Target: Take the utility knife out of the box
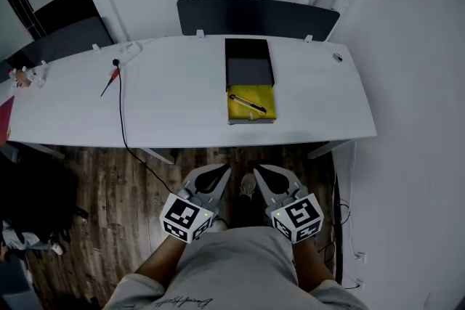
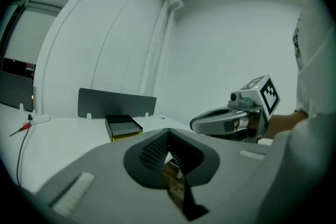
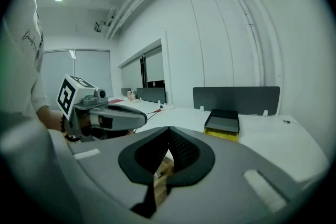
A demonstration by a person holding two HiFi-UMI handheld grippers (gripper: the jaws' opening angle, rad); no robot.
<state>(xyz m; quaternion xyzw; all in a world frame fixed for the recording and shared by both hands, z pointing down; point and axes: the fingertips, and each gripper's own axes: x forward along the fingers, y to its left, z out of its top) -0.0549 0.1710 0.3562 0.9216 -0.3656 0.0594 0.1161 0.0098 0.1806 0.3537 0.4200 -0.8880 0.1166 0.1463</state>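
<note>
Both grippers hang low in front of me over the wooden floor (image 1: 94,185), well short of the table (image 1: 174,98), so this is the very start of the approach. The left gripper (image 1: 220,170) has its fingers clenched with nothing between them, and the right gripper (image 1: 260,170) is the same: pads pressed together, only floor showing through the gap behind them. Ahead, the box (image 1: 249,47) sits on the table's right half, near the front edge, black section pushed towards the dark divider panel (image 1: 258,17) and the yellow tray exposed on my side. The utility knife (image 1: 248,104) lies in that yellow tray, slanting across it. From here it is too small for me to tell handle from blade end, so I'd hold off choosing my grasp point until I'm closer. To do this well, I think the right gripper should lead, since the box sits slightly to that side. I want its fingers released before I reach the tray, then lined up across the knife's narrow body, not along it. The left gripper could come down on the black section to steady the box, because a light box may slide or lift with the knife. The black cable (image 1: 121,120) runs well to the left, clear of my path.
</note>
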